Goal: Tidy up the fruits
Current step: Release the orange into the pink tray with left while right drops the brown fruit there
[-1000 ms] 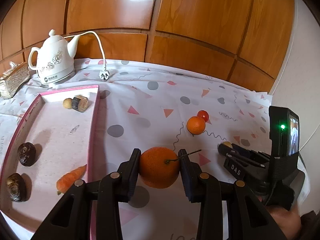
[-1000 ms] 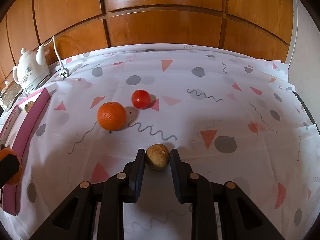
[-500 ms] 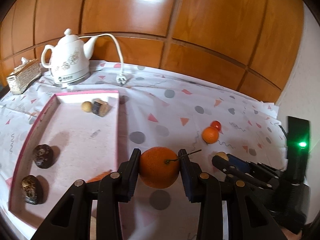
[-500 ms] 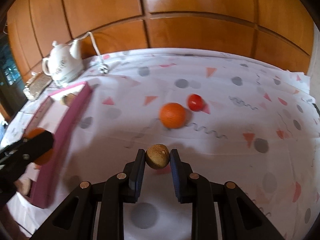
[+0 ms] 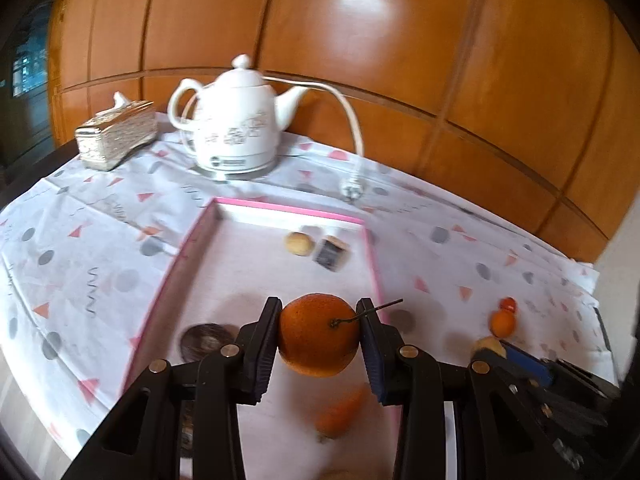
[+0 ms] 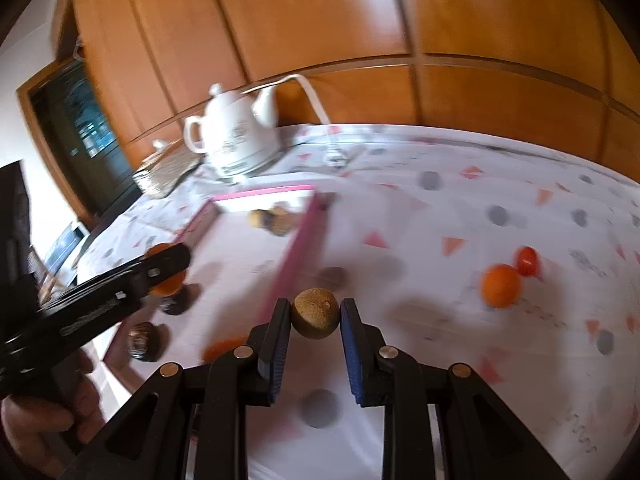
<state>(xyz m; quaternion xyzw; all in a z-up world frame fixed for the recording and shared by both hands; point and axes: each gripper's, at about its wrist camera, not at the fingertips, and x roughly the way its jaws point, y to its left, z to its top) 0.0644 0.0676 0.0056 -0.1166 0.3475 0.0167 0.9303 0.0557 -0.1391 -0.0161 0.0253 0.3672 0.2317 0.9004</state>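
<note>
While the left claw [image 5: 319, 336] grips a stemmed orange [image 5: 318, 335] over the pink tray [image 5: 288, 207], only the right view shows the right claw [image 6: 315, 318] clamping a brown fruit [image 6: 315, 319].

Glossy orange-brown wood panels [image 5: 400, 80] lined the wall behind the table, split by thin grooves, with a bright patch of light [image 5: 362, 2] reflected high up. A white cloth [image 5: 80, 248] printed with grey dots, pink triangles and squiggles covered the table. At its far edge stood a white kettle [image 5: 236, 120] with its cord [image 5: 352, 120] unplugged, and beside it a woven tissue box [image 5: 116, 134]. At the left was a dark doorway [image 6: 80, 140] in a wood frame, beside a white wall [image 6: 24, 68].
</note>
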